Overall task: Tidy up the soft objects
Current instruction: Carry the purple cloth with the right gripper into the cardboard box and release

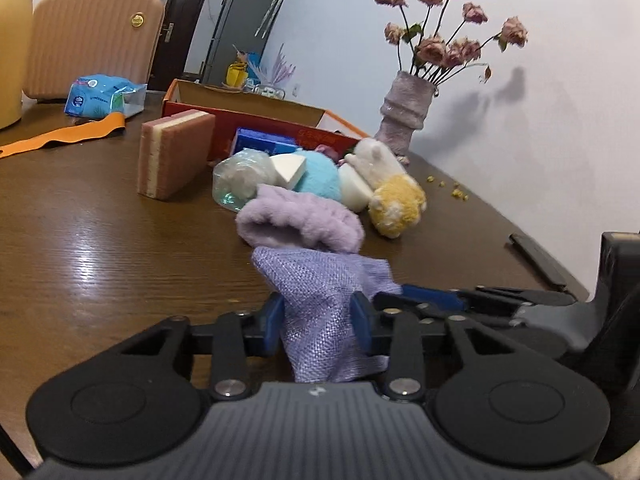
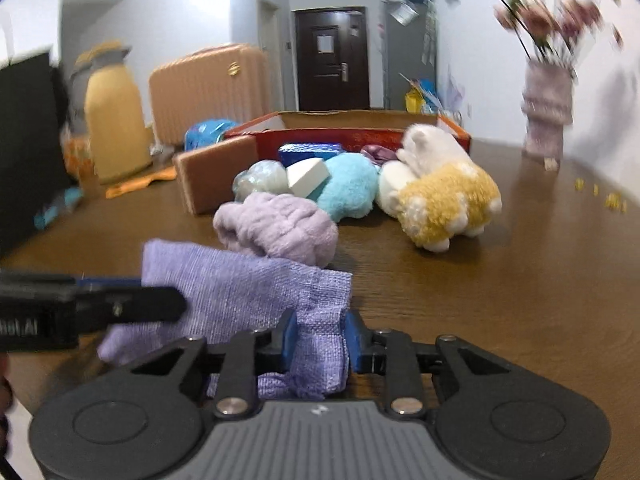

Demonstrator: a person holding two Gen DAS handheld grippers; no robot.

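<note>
Two grippers share one piece of purple woven cloth above a brown wooden table, the largest surface in view. At the table's far edge lies a peach-coloured suitcase, and nearer stands an open red cardboard box with brown inner walls. A vase of dried pink roses stands by the white wall. A thick pink and cream sponge block stands on edge just in front of the box.

Beside that block the soft things lie bunched together: a yellow and white plush toy, a white plush leaning on it, a light blue plush, a white foam wedge resting against the blue one, and a wrapped pale ball. A lilac fleecy cloth lies nearest, touching the far edge of the woven cloth.

The left gripper has its blue fingers drawn in narrow, pressing a bunched fold of the woven cloth between them. The right gripper likewise pinches a fold of the same cloth at its other end, fingers close together. From the right wrist view, the left gripper's black finger crosses the cloth from the left. Small yellow crumbs dot the table near the wall.
</note>
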